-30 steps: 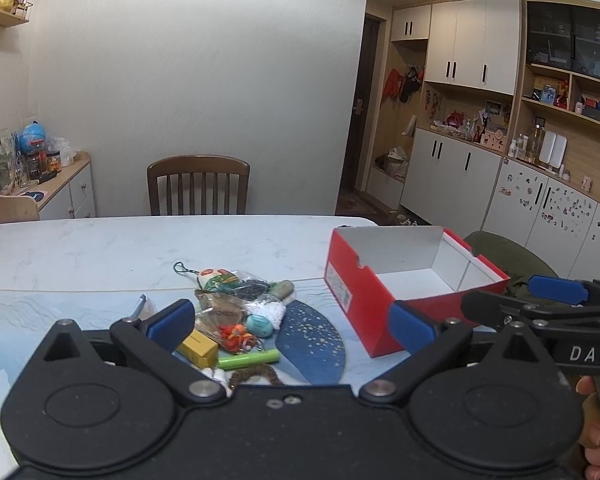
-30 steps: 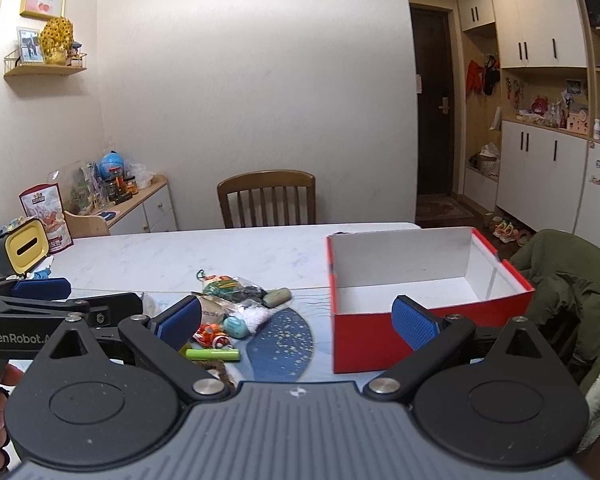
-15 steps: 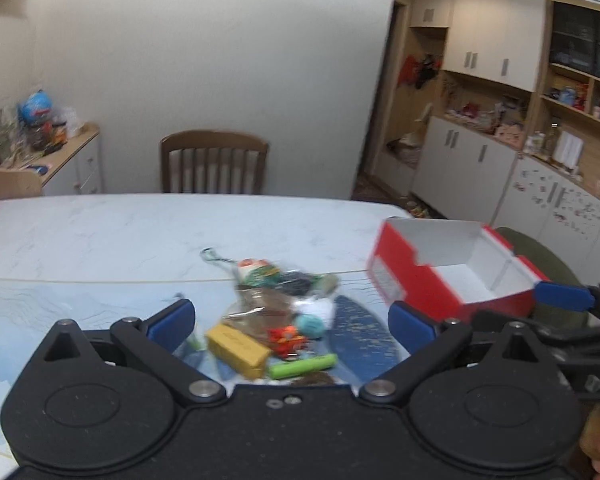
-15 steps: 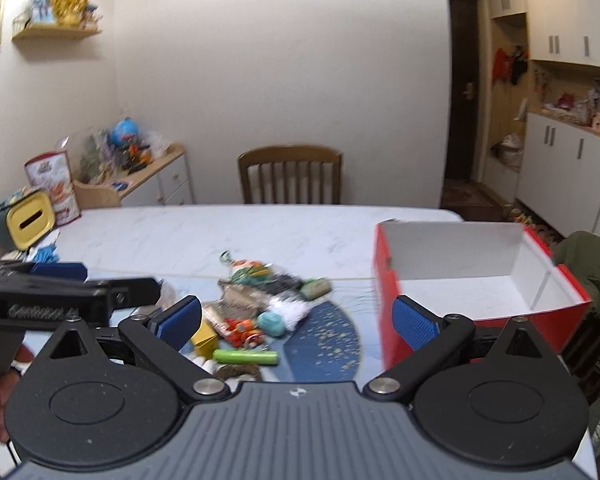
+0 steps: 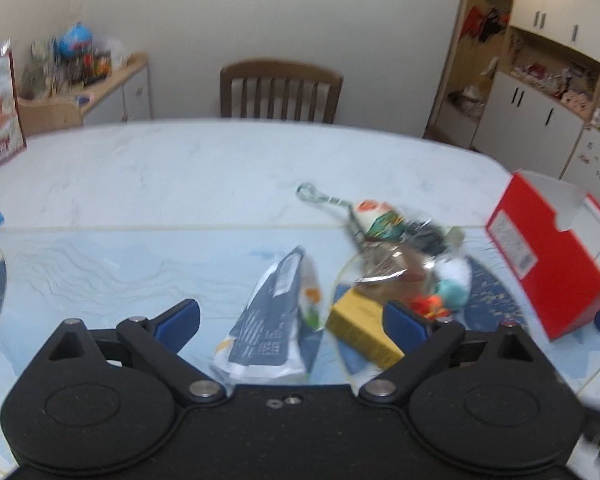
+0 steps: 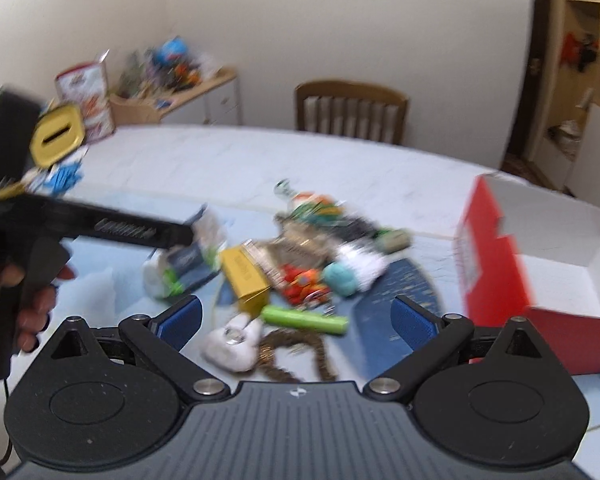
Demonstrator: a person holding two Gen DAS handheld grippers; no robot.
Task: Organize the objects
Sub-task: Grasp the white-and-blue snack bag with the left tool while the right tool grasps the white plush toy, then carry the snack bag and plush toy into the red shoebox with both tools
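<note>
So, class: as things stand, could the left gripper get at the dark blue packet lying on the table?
Probably yes. The left gripper is open, and the dark blue packet lies between its fingers with nothing on top. The yellow box sits close beside it, so a clean closing may brush that.

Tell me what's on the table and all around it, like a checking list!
Surface: pale marble-look table with a blue patterned mat.
Job's things: open red cardboard box, empty where visible; pile beside it with a yellow box, green tube, teal ball, dark blue packet.
Clutter: brown chain, white gadget.
Grippers: left gripper open; right gripper open; both empty.
Cables: nothing seen.
Surroundings: wooden chair, white cupboards.
</note>
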